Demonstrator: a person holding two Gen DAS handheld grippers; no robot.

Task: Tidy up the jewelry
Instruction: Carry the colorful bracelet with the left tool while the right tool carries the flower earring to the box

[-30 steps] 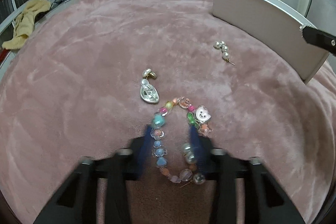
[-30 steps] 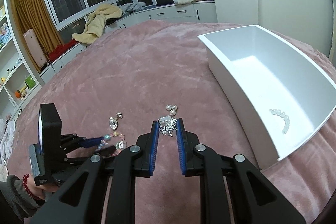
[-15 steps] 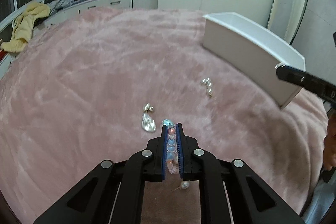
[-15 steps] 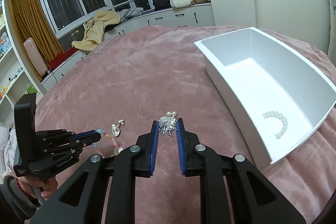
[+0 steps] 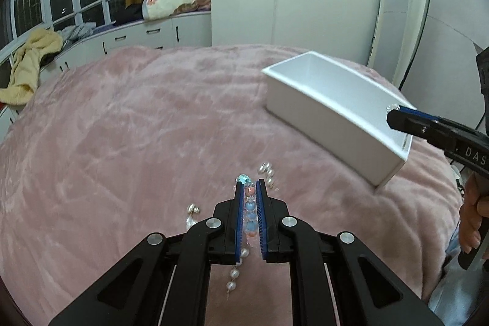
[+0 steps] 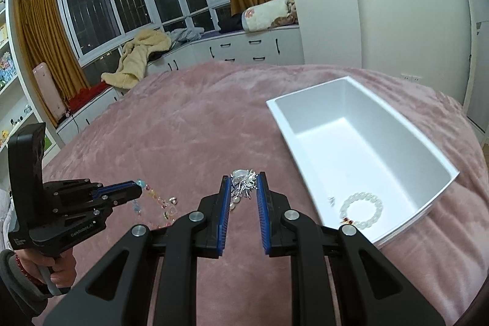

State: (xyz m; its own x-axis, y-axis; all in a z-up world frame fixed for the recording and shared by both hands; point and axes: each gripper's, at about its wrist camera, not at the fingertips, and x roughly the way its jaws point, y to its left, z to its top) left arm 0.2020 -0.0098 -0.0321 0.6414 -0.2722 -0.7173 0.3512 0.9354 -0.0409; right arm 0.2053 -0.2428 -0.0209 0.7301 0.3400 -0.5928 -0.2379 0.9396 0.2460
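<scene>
**2 grippers holding jewelry above a pink blanket**

A beaded bracelet (image 5: 250,211) is clamped between the closed fingers of the left gripper (image 5: 251,185), its loose end dangling below. A silver tasselled piece (image 6: 243,184) is pinched at the tips of the right gripper (image 6: 243,181). A white box (image 6: 360,142) is seen to the right on the pink blanket (image 6: 183,124), with 1 clear bead bracelet (image 6: 362,208) lying inside. 2 pearl earrings (image 5: 266,171) are left on the blanket.
</scene>
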